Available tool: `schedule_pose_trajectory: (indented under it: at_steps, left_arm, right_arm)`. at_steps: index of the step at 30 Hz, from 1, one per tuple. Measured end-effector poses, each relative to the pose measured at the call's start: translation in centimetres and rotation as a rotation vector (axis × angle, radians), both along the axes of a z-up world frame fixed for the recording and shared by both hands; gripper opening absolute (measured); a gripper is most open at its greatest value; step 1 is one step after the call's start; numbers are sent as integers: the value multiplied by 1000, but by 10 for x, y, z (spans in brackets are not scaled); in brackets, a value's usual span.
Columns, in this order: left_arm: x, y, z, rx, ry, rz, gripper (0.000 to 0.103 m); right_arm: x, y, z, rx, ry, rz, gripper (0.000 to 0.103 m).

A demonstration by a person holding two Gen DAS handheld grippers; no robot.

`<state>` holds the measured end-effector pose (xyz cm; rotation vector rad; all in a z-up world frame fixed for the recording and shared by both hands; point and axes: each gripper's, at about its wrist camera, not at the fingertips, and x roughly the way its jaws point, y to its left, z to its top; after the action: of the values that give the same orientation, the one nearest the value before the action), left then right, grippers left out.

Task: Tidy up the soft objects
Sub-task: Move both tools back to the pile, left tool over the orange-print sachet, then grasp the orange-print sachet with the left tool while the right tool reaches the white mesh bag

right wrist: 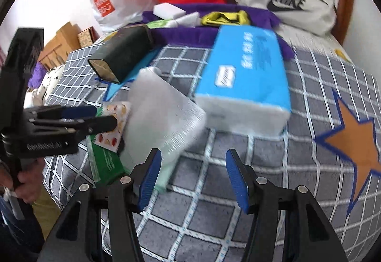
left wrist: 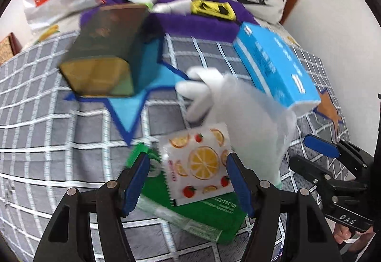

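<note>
- Two grippers work a checked bedspread (right wrist: 214,214): left gripper (left wrist: 188,181) gapes around a fruit-print sachet (left wrist: 197,166) atop a green pack (left wrist: 214,216).
- Right gripper (right wrist: 194,178) hangs released, empty.
- Sachet looks light, limp, slippery; pinch its crimped edge.

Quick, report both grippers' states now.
Left gripper: open, holding nothing, over the fruit-print sachet.
Right gripper: open, holding nothing.

Grey white-checked bedspread (right wrist: 214,214), orange star (right wrist: 354,142), blue box (left wrist: 273,64), lemon-printed white packet (left wrist: 200,161)
</note>
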<state>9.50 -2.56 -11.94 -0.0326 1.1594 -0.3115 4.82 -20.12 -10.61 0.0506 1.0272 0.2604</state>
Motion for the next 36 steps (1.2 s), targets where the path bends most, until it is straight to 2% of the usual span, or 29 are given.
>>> schedule_pose_trajectory:
  at_steps: [2, 4, 7, 11, 12, 14, 17, 20, 27, 31, 36]
  left_arm:
    - [0, -4, -2, 0, -14, -4, 76]
    - [0, -7, -3, 6, -22, -17, 79]
    - [0, -13, -4, 25, -33, -34, 82]
    - [-4, -16, -5, 47, -74, -44, 83]
    - [-4, -14, -5, 41, -78, -44, 81]
    - [-5, -10, -3, 28, -93, -54, 59]
    - [-2, 2, 0, -17, -84, -49, 48]
    - [-1, 14, 5, -34, -90, -30, 47]
    - [-3, 41, 19, -17, -132, 25, 46]
    - [5, 60, 13, -3, -118, 82, 46]
    - [9, 72, -2, -39, -73, 111, 46]
  right_arm:
    - [-3, -7, -4, 11, 17, -21, 56]
    - [-6, -13, -5, 27, 23, -50, 56]
    - [-7, -19, -7, 64, 37, -71, 56]
    - [-4, -15, -9, 60, 37, -75, 56]
    - [-4, -14, -9, 63, 38, -74, 56]
    - [-3, -11, -11, 66, 43, -66, 56]
    - [-3, -8, -13, 52, 48, -63, 56]
    - [-3, -4, -13, 53, 48, -57, 56]
    - [-1, 5, -11, 50, 44, -34, 56]
    - [5, 11, -10, 49, 34, -25, 56]
    - [20, 19, -10, 50, 15, -18, 56]
